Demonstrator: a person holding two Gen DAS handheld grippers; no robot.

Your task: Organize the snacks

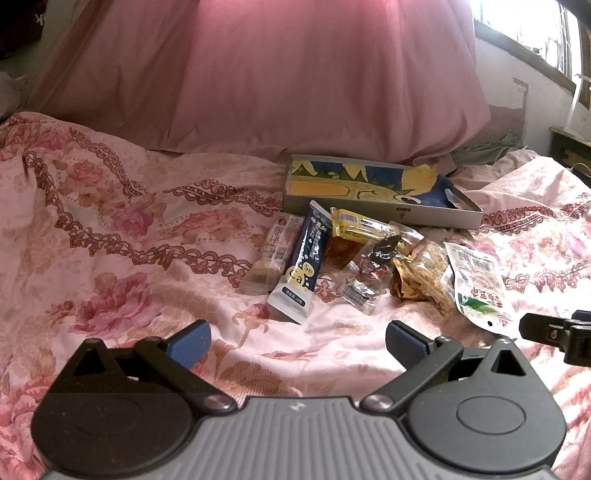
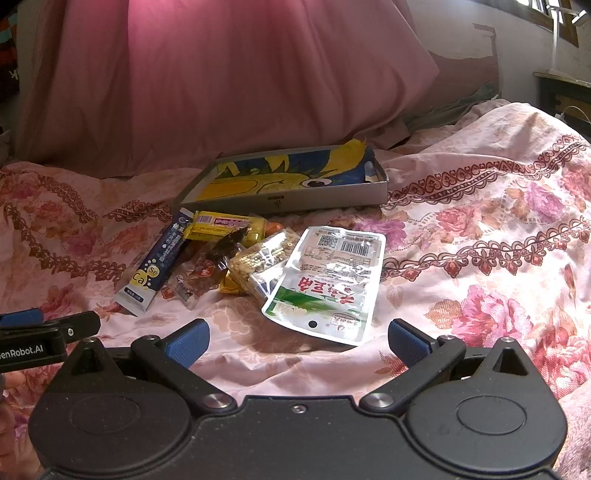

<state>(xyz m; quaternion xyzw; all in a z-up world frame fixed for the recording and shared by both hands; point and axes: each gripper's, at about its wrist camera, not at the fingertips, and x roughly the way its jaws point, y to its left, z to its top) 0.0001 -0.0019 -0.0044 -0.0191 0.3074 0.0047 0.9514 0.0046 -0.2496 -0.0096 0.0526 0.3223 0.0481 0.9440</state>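
Several snack packets lie in a loose pile on a floral bedspread, just in front of a shallow grey box (image 1: pixel 436 216) (image 2: pixel 332 192) with a blue and yellow picture inside. Among them are a dark blue stick pack (image 1: pixel 303 266) (image 2: pixel 155 269), a yellow bar (image 1: pixel 354 227) (image 2: pixel 221 225), a grain bar (image 1: pixel 432 275) (image 2: pixel 262 258), a beige bar (image 1: pixel 275 254) and a silver pouch (image 1: pixel 478 280) (image 2: pixel 328 280). My left gripper (image 1: pixel 297 343) is open, short of the pile. My right gripper (image 2: pixel 297 341) is open, with the silver pouch's near edge just ahead of its fingers.
A large pink pillow (image 1: pixel 295 74) (image 2: pixel 221 74) rises behind the box. The bedspread (image 1: pixel 129 240) (image 2: pixel 480 240) is rumpled, with open stretches left and right of the pile. A window (image 1: pixel 535 33) and a dark piece of furniture (image 2: pixel 565 99) stand at the far right.
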